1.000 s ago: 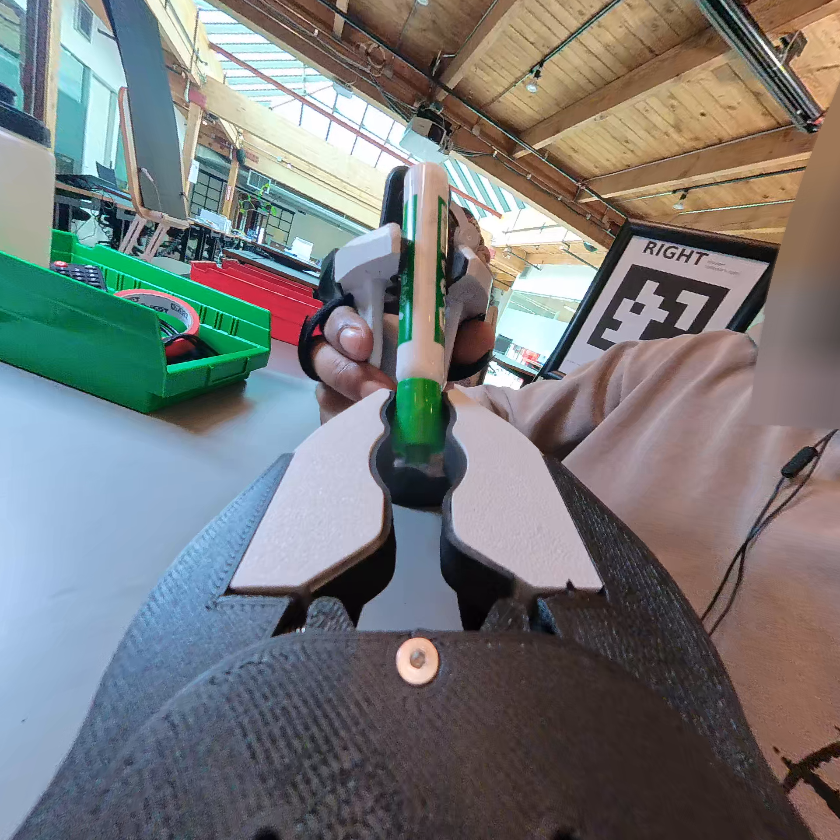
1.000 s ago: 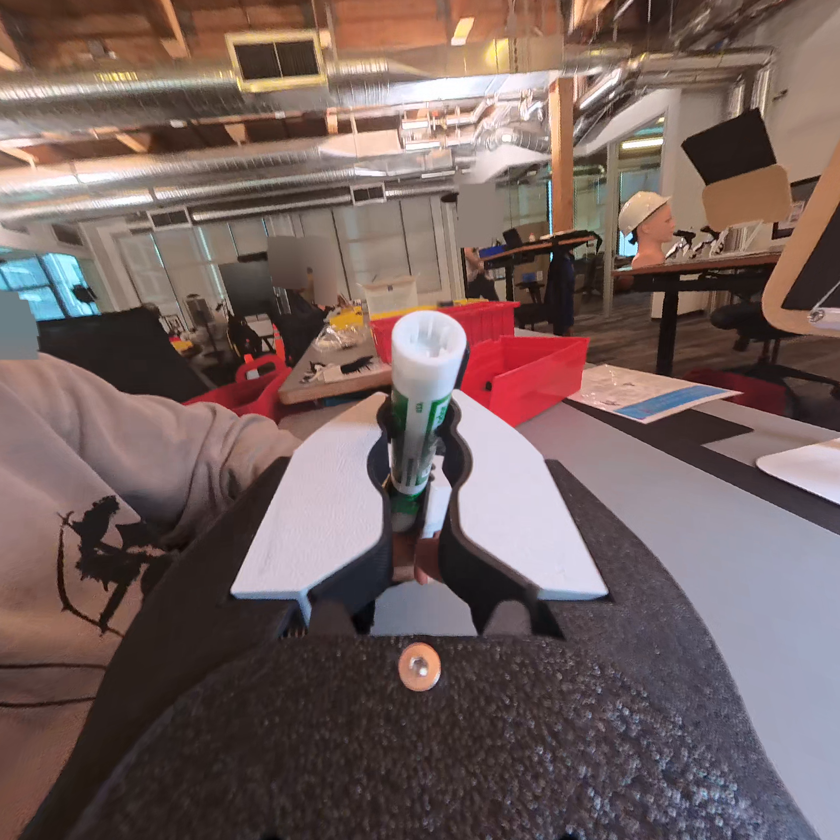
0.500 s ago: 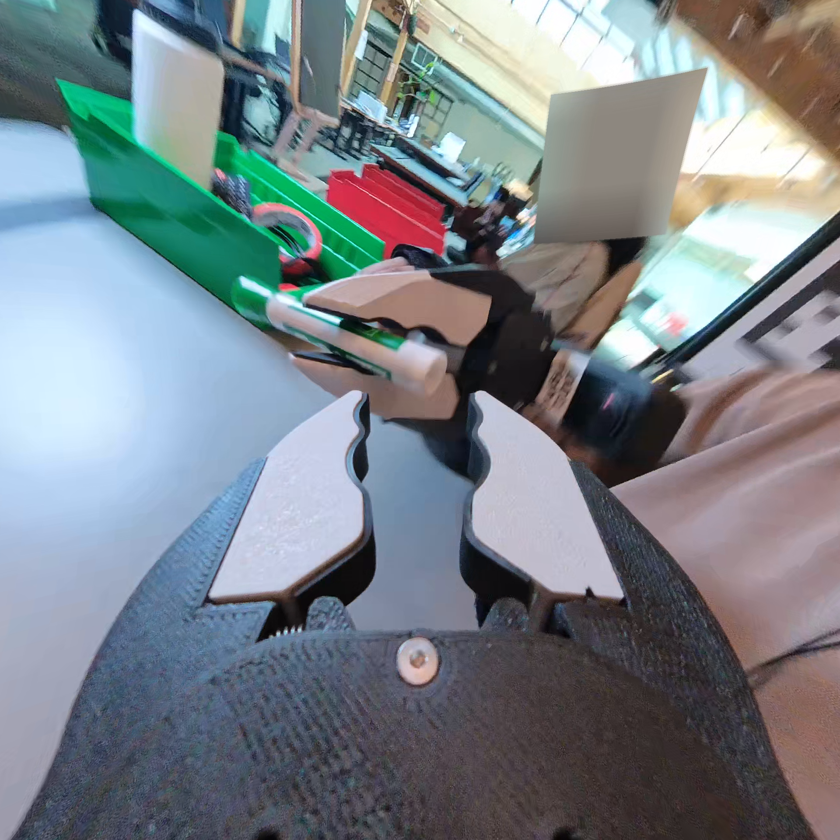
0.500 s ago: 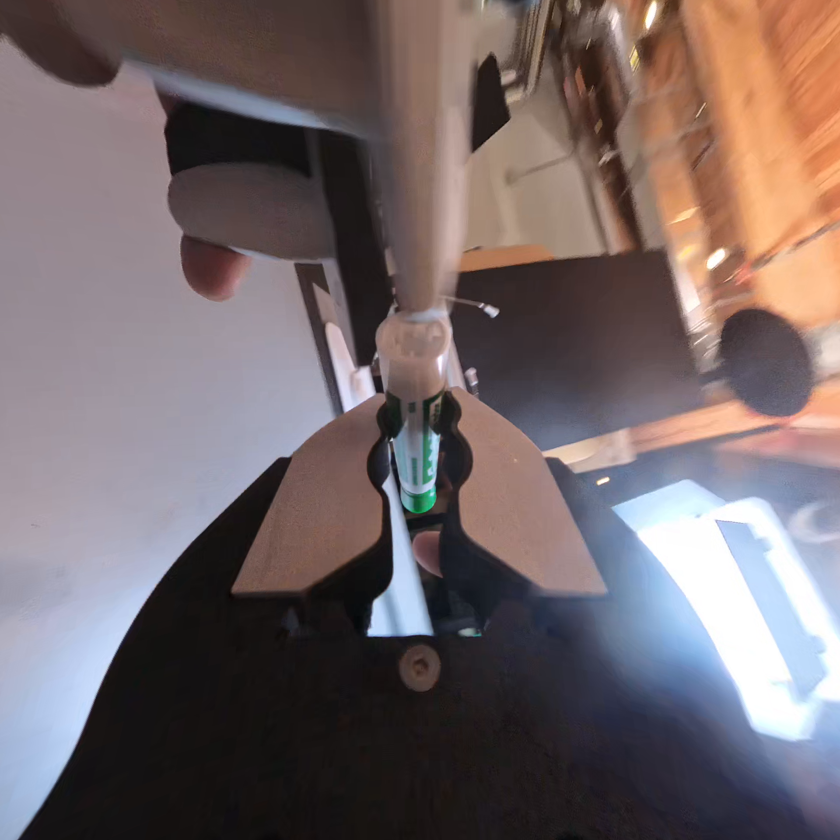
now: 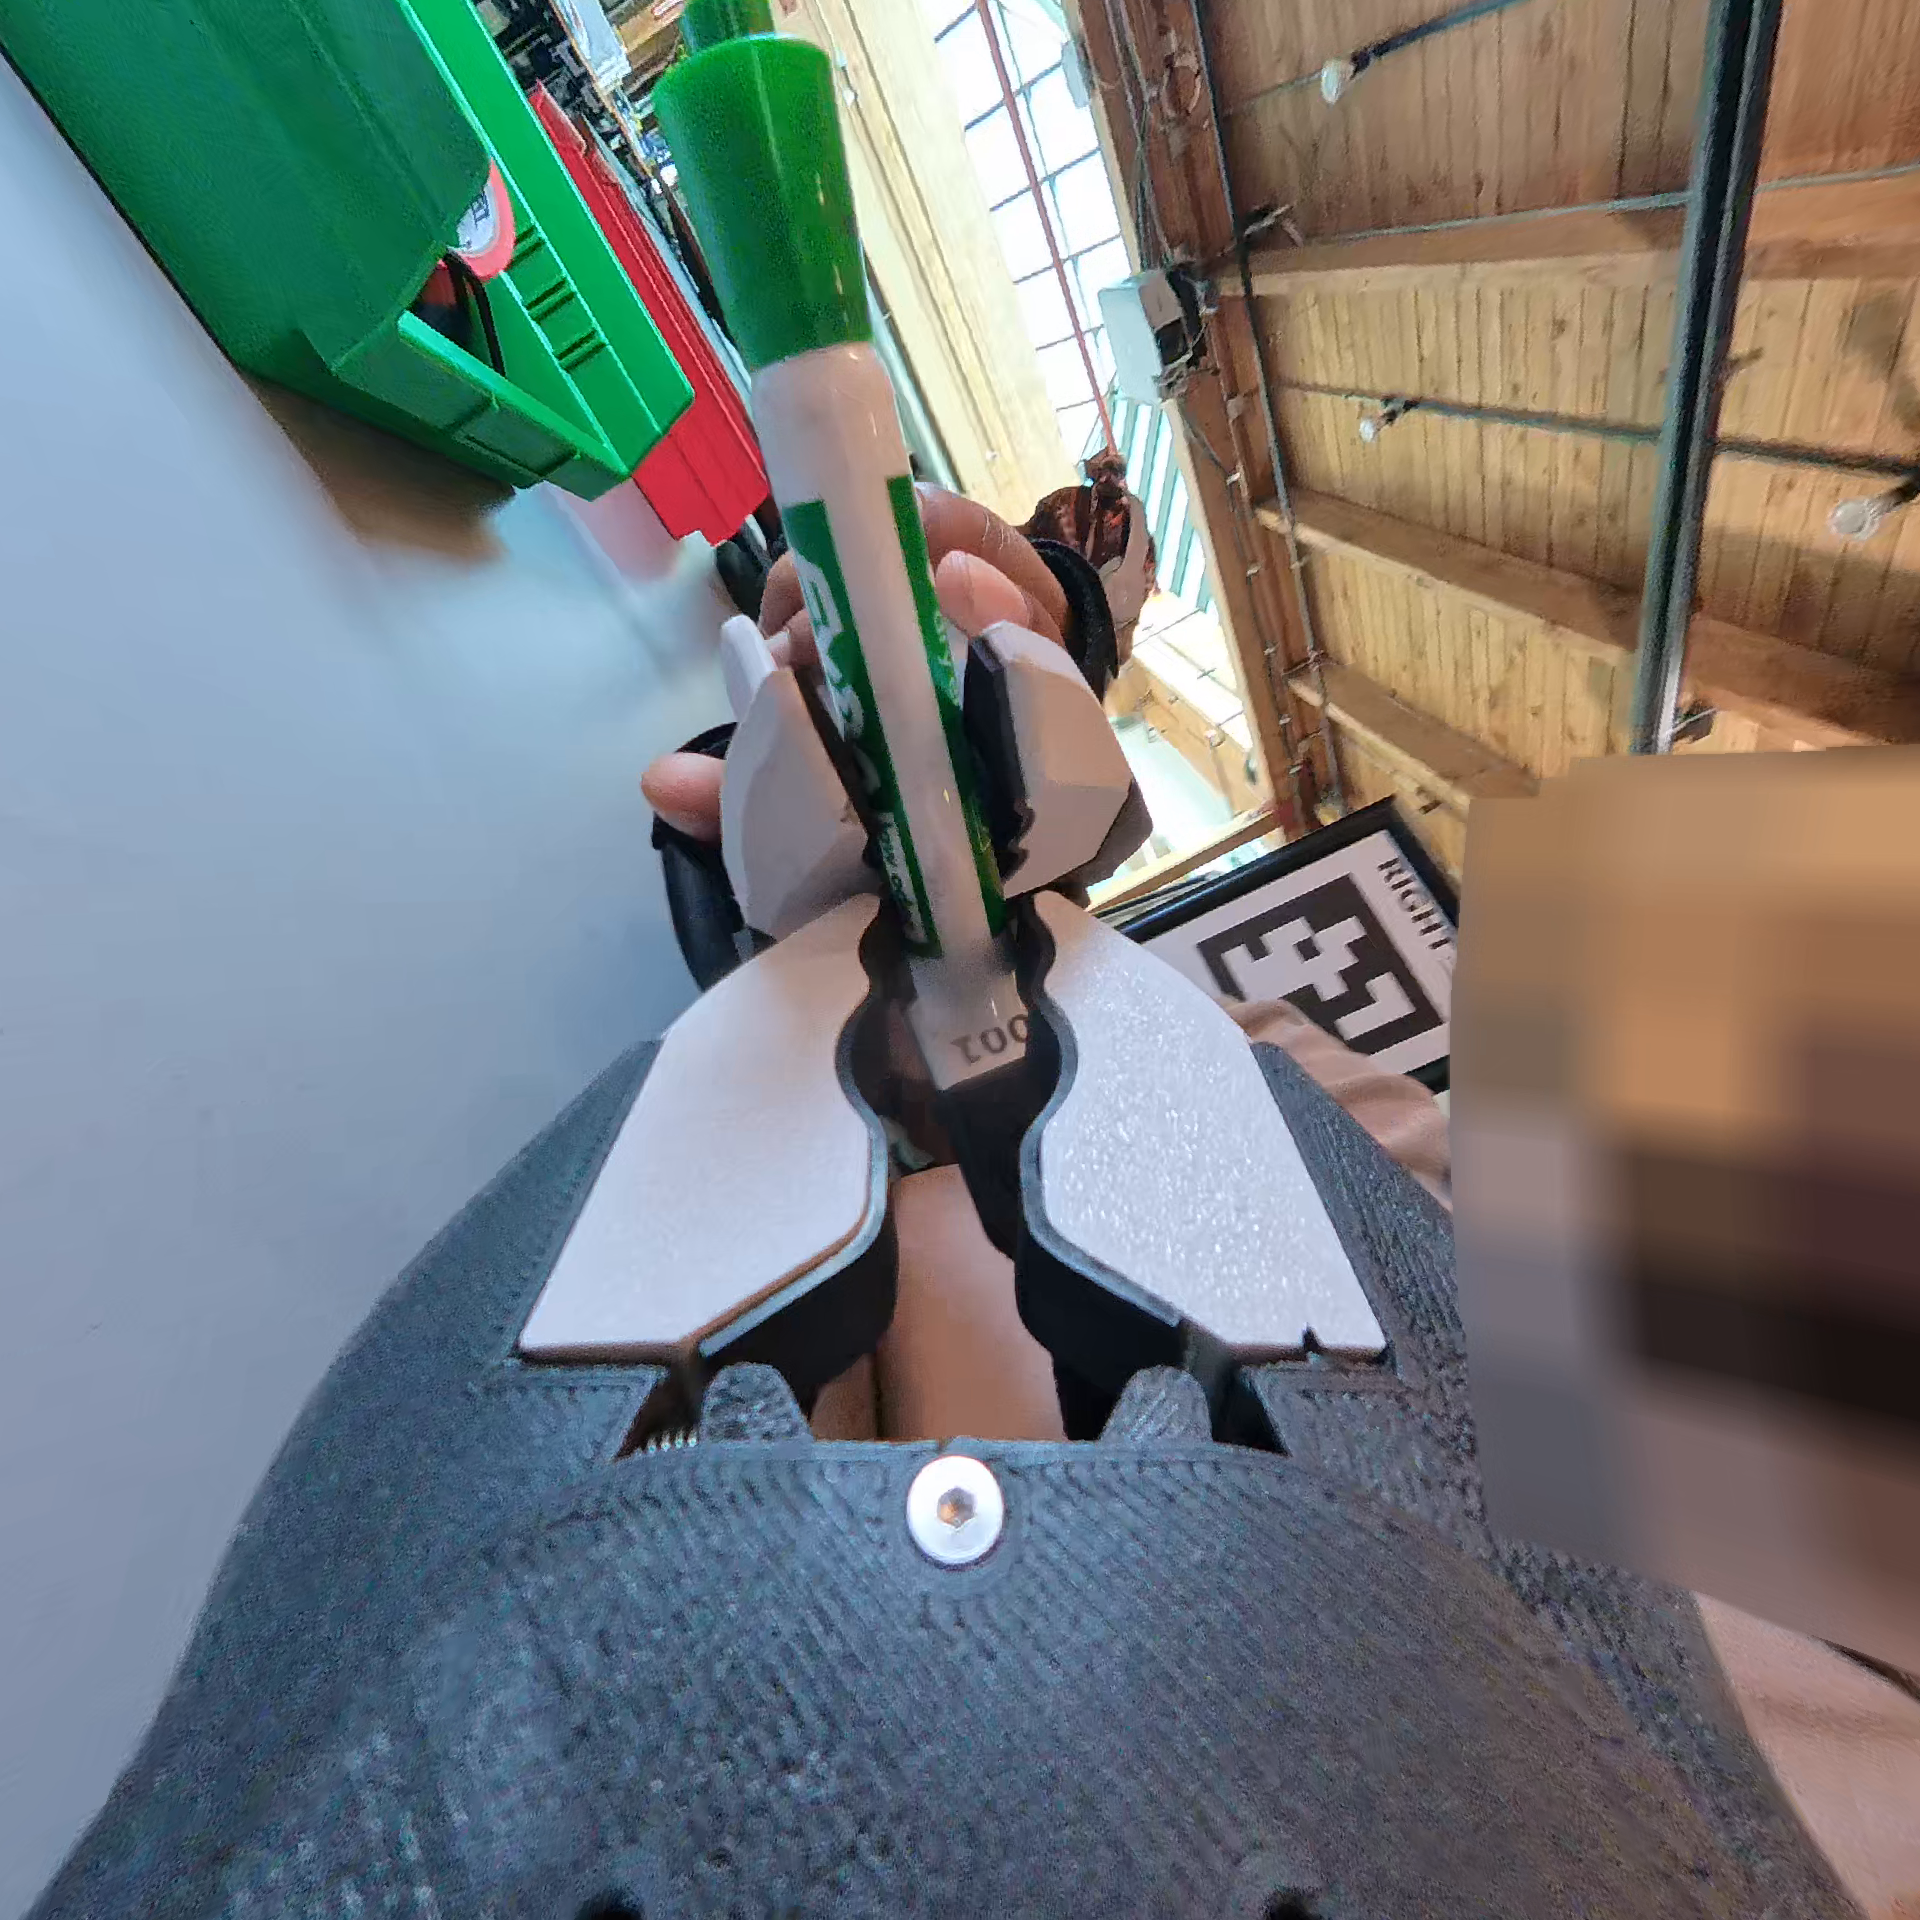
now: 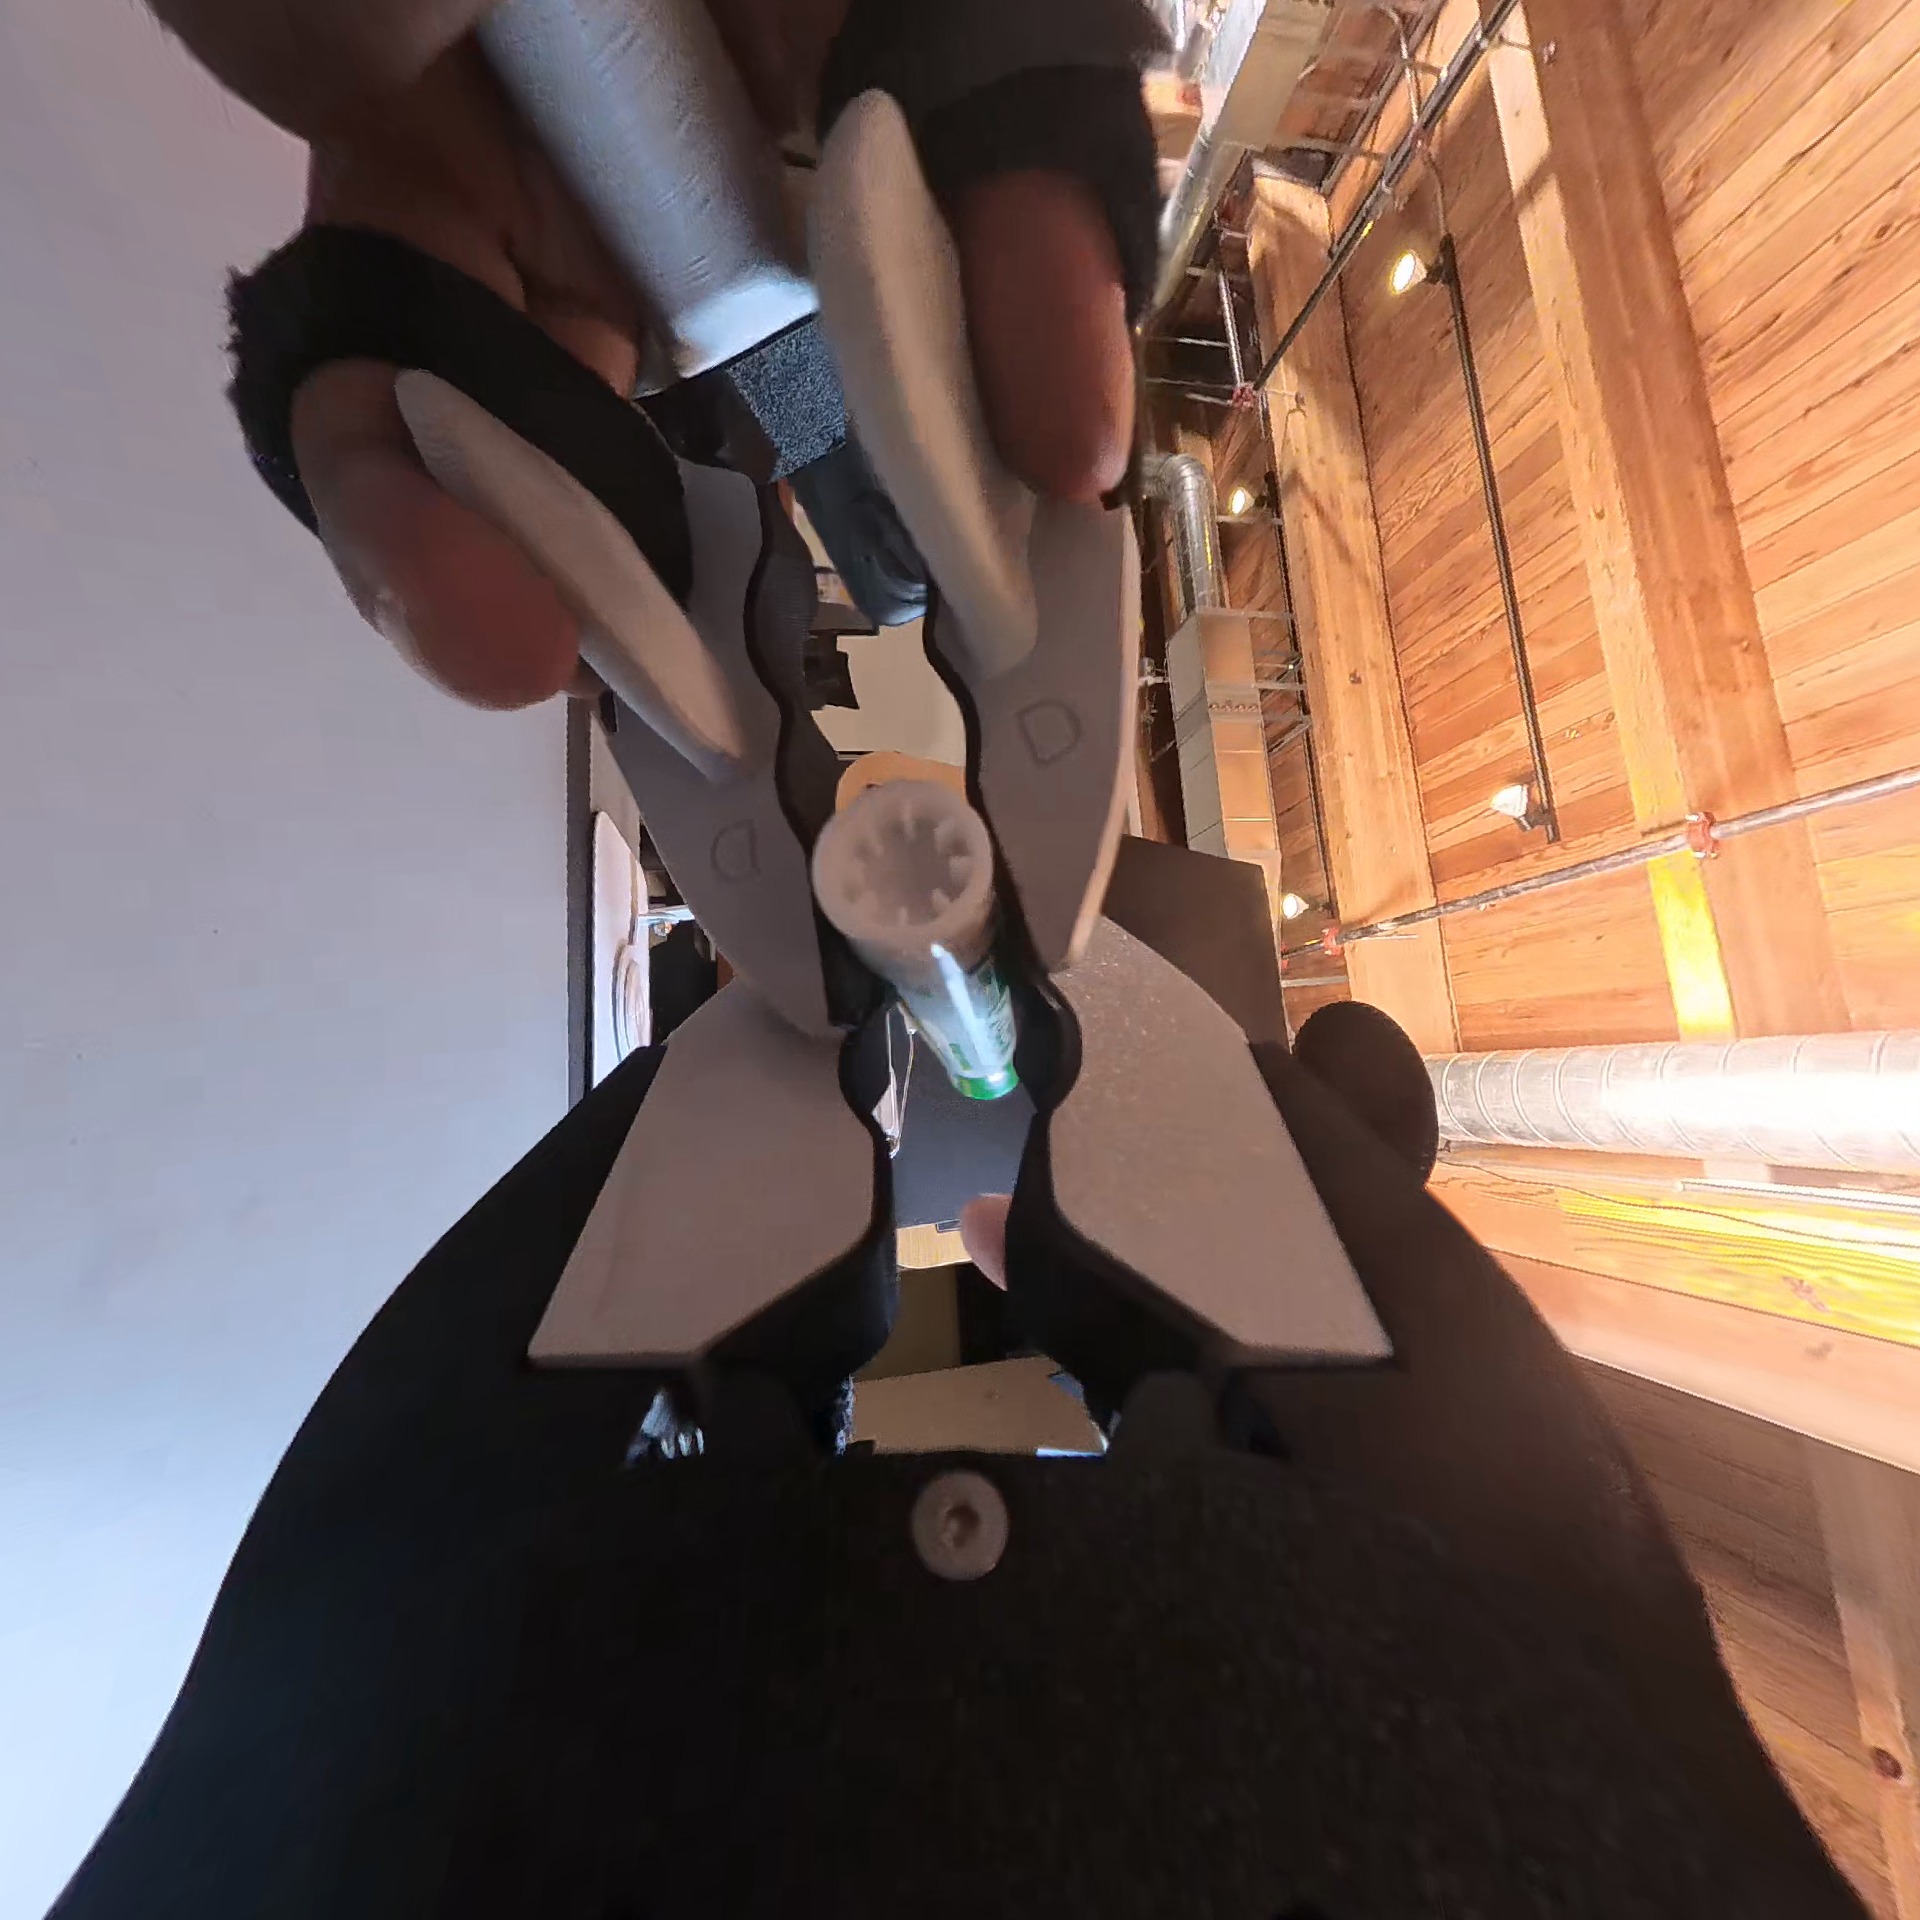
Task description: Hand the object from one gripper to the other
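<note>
— Green cap up top: where is your marker sitting?

— Between both tools. Your left hand-held gripper is clamped on the marker's white tail end, and your right hand-held gripper is closed on its barrel just beyond, tip to tip with the left.

— And from the right wrist view?

— The marker's ribbed white end points at the camera, with your right hand-held gripper squeezing the barrel.

— Anything near the marker?

— A green bin on the grey counter, left of the cap; a red bin lies behind it.
</note>
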Action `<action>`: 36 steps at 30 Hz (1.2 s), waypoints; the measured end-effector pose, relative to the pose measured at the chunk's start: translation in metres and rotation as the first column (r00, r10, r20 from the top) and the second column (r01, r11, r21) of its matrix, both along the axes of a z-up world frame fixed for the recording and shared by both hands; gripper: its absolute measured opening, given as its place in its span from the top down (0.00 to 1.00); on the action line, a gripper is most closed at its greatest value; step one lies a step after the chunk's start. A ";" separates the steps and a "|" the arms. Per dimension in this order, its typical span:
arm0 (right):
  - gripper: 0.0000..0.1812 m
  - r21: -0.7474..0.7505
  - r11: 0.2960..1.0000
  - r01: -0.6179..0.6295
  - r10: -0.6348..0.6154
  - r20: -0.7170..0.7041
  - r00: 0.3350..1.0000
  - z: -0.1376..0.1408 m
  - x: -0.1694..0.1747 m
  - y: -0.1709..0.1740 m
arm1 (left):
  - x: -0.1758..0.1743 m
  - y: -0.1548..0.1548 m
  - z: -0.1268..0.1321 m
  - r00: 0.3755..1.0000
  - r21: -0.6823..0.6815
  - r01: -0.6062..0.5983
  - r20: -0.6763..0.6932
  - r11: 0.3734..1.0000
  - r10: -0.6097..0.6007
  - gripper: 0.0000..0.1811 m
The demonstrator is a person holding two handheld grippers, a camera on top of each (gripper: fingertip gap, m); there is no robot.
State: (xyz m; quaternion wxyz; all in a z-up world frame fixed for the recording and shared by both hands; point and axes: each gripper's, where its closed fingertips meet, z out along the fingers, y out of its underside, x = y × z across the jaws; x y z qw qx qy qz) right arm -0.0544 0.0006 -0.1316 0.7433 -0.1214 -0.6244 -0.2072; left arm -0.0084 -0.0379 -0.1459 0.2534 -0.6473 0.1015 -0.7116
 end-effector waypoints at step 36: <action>0.90 -0.807 0.029 -0.590 0.260 -0.564 0.784 0.071 0.038 -0.033 | -0.040 0.019 0.015 0.894 0.719 -0.141 -0.202 0.680 0.399 0.84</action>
